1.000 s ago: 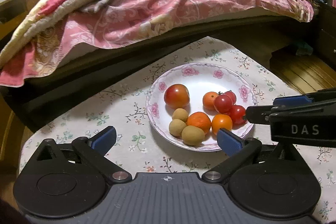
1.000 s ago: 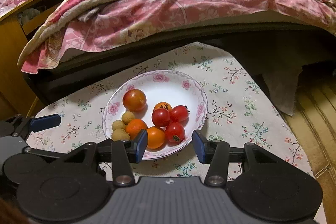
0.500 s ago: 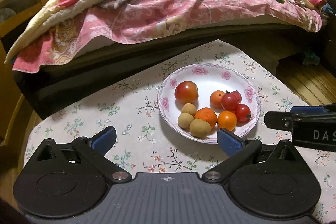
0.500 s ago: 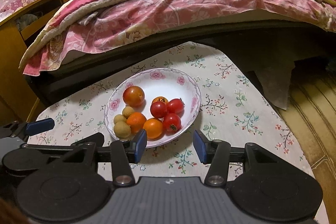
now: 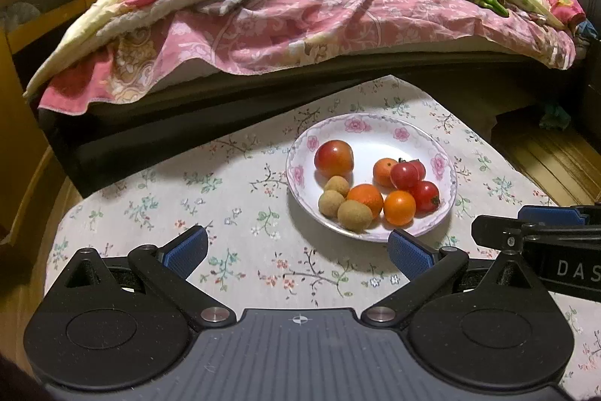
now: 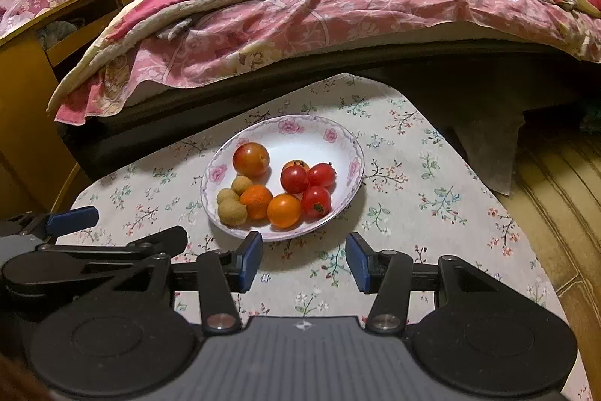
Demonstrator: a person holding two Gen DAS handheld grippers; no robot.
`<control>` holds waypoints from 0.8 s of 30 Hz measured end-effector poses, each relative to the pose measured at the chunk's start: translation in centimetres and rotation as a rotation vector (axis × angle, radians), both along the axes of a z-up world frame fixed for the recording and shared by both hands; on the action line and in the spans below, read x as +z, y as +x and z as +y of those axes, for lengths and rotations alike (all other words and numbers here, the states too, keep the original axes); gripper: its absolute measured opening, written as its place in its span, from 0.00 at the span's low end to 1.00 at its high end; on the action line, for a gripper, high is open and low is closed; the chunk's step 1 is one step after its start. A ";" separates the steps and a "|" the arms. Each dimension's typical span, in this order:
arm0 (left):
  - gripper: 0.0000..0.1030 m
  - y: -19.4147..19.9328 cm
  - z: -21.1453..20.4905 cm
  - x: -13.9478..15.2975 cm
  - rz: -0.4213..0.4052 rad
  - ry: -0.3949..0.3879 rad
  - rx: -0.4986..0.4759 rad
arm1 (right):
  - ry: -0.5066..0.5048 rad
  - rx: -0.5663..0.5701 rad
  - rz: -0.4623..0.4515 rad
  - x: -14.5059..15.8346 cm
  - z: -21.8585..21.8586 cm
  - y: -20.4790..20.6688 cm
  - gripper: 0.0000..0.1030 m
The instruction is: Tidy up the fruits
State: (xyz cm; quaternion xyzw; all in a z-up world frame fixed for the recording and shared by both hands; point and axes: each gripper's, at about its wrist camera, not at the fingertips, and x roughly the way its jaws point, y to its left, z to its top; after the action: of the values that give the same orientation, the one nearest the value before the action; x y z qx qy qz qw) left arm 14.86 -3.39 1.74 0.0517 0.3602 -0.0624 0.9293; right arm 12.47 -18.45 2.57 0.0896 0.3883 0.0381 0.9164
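Ten pieces of fruit are sitting together in the white floral plate, which is resting near the middle of the flowered tablecloth. A large red-orange fruit is lying at the far left of the pile, three tan longans are clustering at the near left, three oranges are sitting through the middle, and three cherry tomatoes are crowding the right side. The right gripper is hovering just near of the plate's rim, jaws spread and holding nothing. The left gripper is hovering over bare cloth to the plate's near left, jaws spread wide and empty. Nothing is lying between either gripper and the plate. Beyond the table, a bed with pink quilts is filling the far side.
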 end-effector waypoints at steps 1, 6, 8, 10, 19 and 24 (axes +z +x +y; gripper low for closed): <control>1.00 -0.2 0.0 0.0 0.001 0.001 0.001 | -0.001 0.001 0.000 0.0 0.1 -0.2 0.50; 1.00 -1.1 0.2 0.1 -0.001 -0.002 0.004 | -0.008 -0.002 -0.001 0.1 0.2 -1.1 0.50; 1.00 -1.5 0.4 0.3 -0.006 -0.009 0.006 | -0.007 -0.005 0.001 0.0 0.2 -1.5 0.50; 1.00 -1.9 0.5 0.4 -0.010 -0.011 0.007 | -0.007 -0.006 0.002 0.0 0.3 -1.9 0.50; 1.00 -4.0 0.6 0.2 -0.008 0.015 0.007 | -0.004 -0.002 0.017 -0.4 0.8 -4.2 0.50; 1.00 -5.5 0.6 0.0 -0.004 0.033 0.011 | -0.003 0.003 0.029 -0.6 1.1 -5.5 0.50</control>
State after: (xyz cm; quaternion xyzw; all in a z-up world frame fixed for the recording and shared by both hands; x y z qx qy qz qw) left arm 9.37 -2.75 1.74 0.0649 0.3598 -0.0514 0.9293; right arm 7.00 -17.33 1.95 0.0883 0.4020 0.0374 0.9106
